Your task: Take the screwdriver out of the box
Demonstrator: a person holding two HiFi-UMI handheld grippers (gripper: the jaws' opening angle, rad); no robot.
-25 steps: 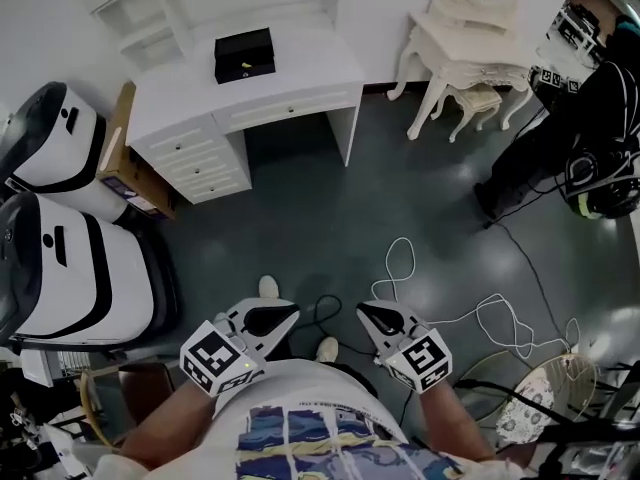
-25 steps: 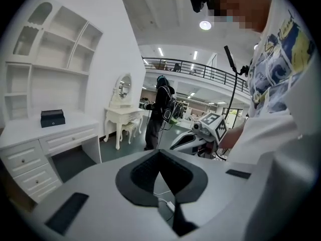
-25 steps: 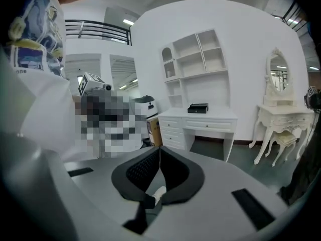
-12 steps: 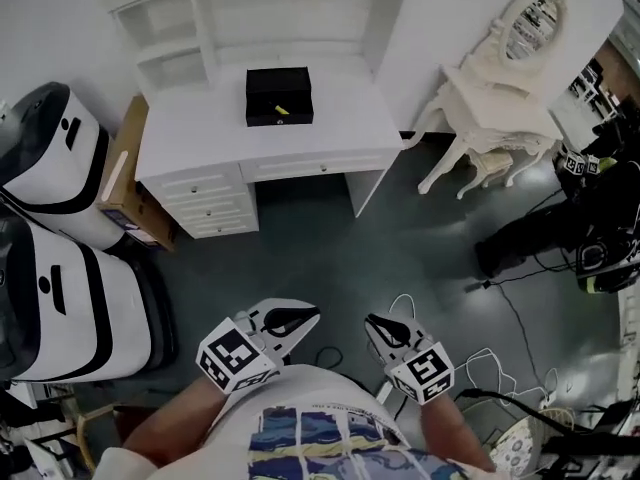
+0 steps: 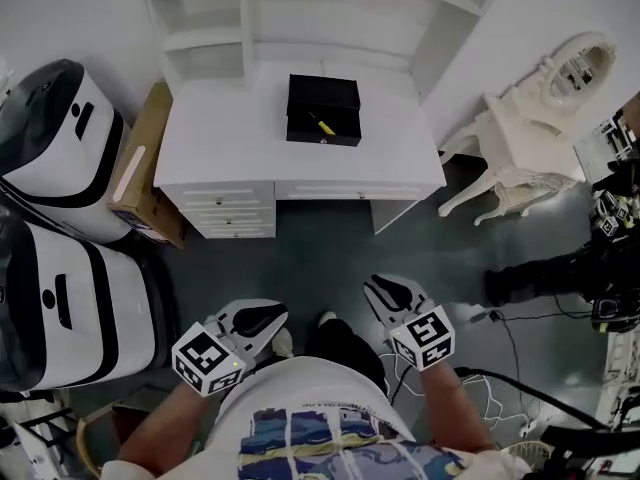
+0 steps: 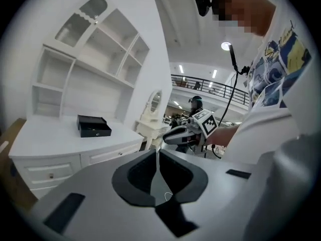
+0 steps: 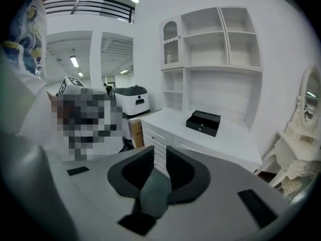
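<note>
Lying slantwise inside the black box [image 5: 323,110], the screwdriver [image 5: 321,125] showed as a thin yellowish stick in the head view; it was too small to tell more about it. The box stood on the white table [image 5: 230,163], toward the back of it and just in front of the white shelves [image 5: 300,18] that rose from the table. Both claws were well apart from the box, low in the head view and close to the person's body, over the dark floor [image 5: 320,253].

The left claw [image 5: 272,317] was clenched: in the left gripper view its two dark jaws met at the tips and nothing was between them. The right claw [image 5: 378,290] was released: its jaws had just been opening, and in the right gripper view a clear gap stood between them, with only the far table drawers visible through it. Both claws pointed in the direction of the table.

A brown cardboard carton [image 5: 148,173] leaned beside the left end of the table, and next to it stood two white-and-black machines [image 5: 55,138]. On the right side a cream dressing table with an oval mirror [image 5: 540,118] stood near the wall, and cables [image 5: 520,378] lay on the floor.
</note>
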